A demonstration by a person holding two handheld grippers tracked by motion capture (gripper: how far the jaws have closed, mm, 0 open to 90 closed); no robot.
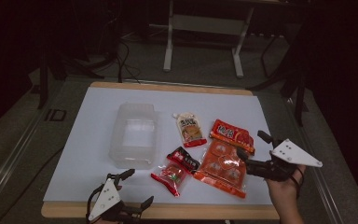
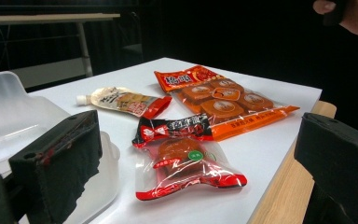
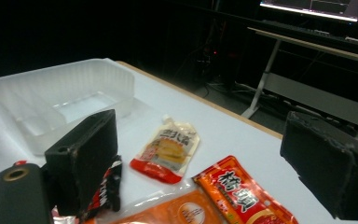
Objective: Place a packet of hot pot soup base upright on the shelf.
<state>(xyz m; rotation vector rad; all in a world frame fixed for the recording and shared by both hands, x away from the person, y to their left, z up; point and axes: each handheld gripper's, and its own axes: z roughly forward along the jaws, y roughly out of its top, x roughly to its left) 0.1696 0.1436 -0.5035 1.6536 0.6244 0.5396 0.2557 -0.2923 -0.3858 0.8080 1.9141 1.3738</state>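
Several snack packs lie on the white table [image 1: 88, 154]: a spouted pouch [image 1: 189, 129], a red pack [image 1: 231, 135], a large orange pack [image 1: 221, 165], a small black-and-red pack [image 1: 184, 158] and a clear red-edged pack [image 1: 170, 176]. A clear plastic container [image 1: 134, 135] stands empty to their left. My left gripper [image 1: 138, 187] is open at the front edge, just left of the clear pack [image 2: 186, 163]. My right gripper [image 1: 252, 144] is open at the right of the red and orange packs, its jaws framing the pouch [image 3: 168, 151] with nothing between them.
The table's wooden rim [image 1: 168, 212] runs along the front. A white-legged desk [image 1: 205, 23] and floor cables [image 1: 121, 60] lie beyond the far edge. A lit monitor [image 3: 317, 7] sits on that desk. A person's hand [image 1: 286, 186] holds the right gripper.
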